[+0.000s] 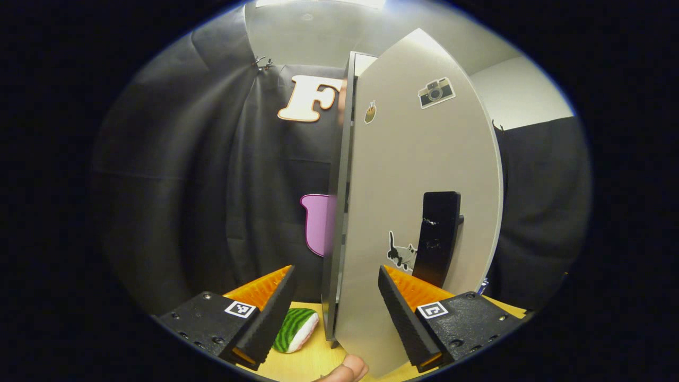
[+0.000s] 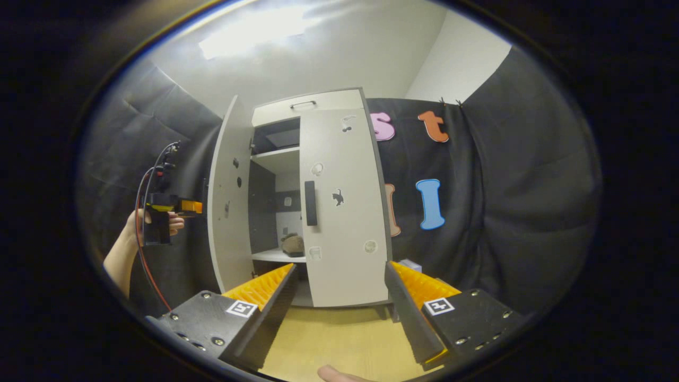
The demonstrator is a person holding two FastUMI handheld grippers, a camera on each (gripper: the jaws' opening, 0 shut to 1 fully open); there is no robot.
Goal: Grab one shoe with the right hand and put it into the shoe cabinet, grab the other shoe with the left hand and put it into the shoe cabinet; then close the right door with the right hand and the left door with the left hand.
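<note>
The shoe [image 2: 292, 244] you put away sits on the lower shelf [image 2: 278, 257] inside the shoe cabinet [image 2: 297, 196], seen in the right gripper view through the gap between the two doors, above and just left of your right gripper [image 2: 339, 289]. The right door [image 2: 345, 212] stands closed, flat across the cabinet front with its dark handle [image 2: 310, 203] straight ahead of your right jaws; those jaws are spread wide and hold nothing.

The left door [image 2: 229, 201] is swung out toward you. Your left gripper [image 1: 337, 297] is right up at it: in the left gripper view the door's edge runs up between the wide-open jaws, its pale outer face [image 1: 419, 201] with a black handle [image 1: 437, 239] and a few stickers lying over the right-hand jaw. Whether either finger touches the door, you cannot tell. In the right gripper view that same gripper [image 2: 186, 207] shows far to the left, held by your hand [image 2: 139, 223] beside the open door.

A green-striped watermelon-slice toy [image 1: 296, 330] lies on the table just beyond your left-hand jaw. The table [image 2: 339, 339] is light yellow wood, bare ahead of the right jaws up to the cabinet's foot. Black cloth [image 2: 504, 201] hangs around the booth, with a white wall and ceiling above.
</note>
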